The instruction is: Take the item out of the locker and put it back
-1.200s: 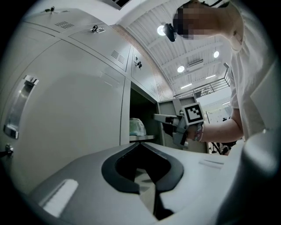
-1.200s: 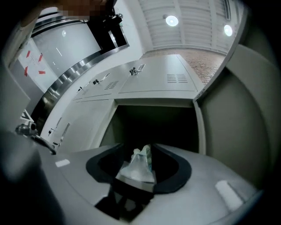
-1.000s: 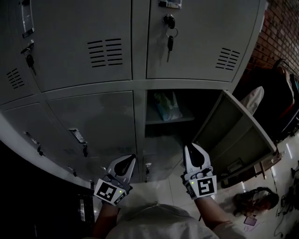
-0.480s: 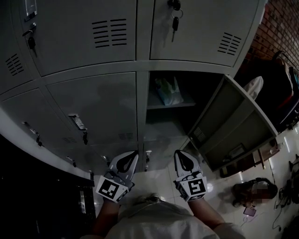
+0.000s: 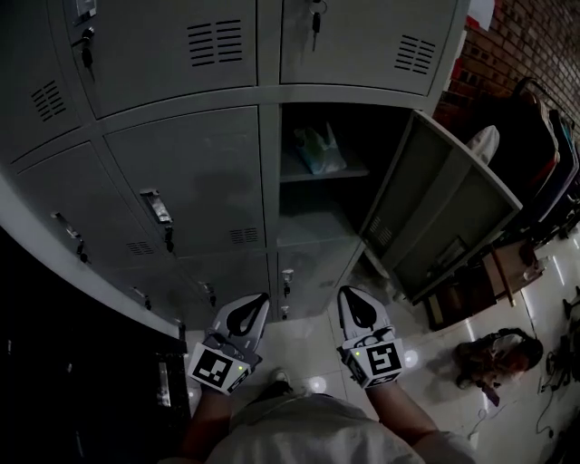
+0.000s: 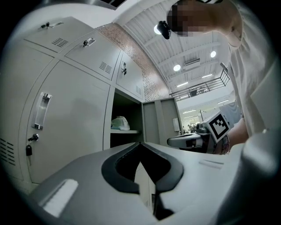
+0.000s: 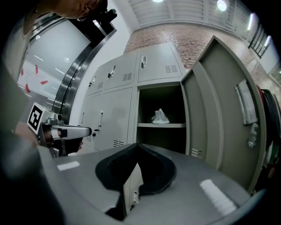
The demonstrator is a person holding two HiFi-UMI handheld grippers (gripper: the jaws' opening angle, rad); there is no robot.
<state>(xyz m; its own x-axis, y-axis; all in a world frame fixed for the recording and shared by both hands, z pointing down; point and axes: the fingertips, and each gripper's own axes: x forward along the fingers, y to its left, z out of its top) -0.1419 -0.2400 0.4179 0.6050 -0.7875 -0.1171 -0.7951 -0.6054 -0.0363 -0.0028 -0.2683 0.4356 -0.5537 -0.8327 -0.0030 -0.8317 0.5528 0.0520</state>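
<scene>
The open locker (image 5: 319, 213) has a shelf with a pale plastic-wrapped item (image 5: 319, 150) on it, also seen as the item (image 6: 120, 123) in the left gripper view and the item (image 7: 160, 116) in the right gripper view. Its door (image 5: 441, 217) swings out to the right. My left gripper (image 5: 256, 301) and right gripper (image 5: 349, 297) hang side by side low in the head view, well back from the locker, both shut with nothing in them. The left gripper (image 6: 141, 145) and right gripper (image 7: 137, 146) show tips meeting.
Closed grey lockers (image 5: 195, 190) fill the left and top, some with keys (image 5: 314, 18) hanging. A brick wall (image 5: 489, 63), dark clutter and a bag (image 5: 494, 358) on the shiny floor lie to the right. A dark cabinet (image 5: 72, 381) stands at lower left.
The right gripper has pulled back from the locker opening and drawn level with the left. The view has shifted down, so the lockers sit higher and farther.
</scene>
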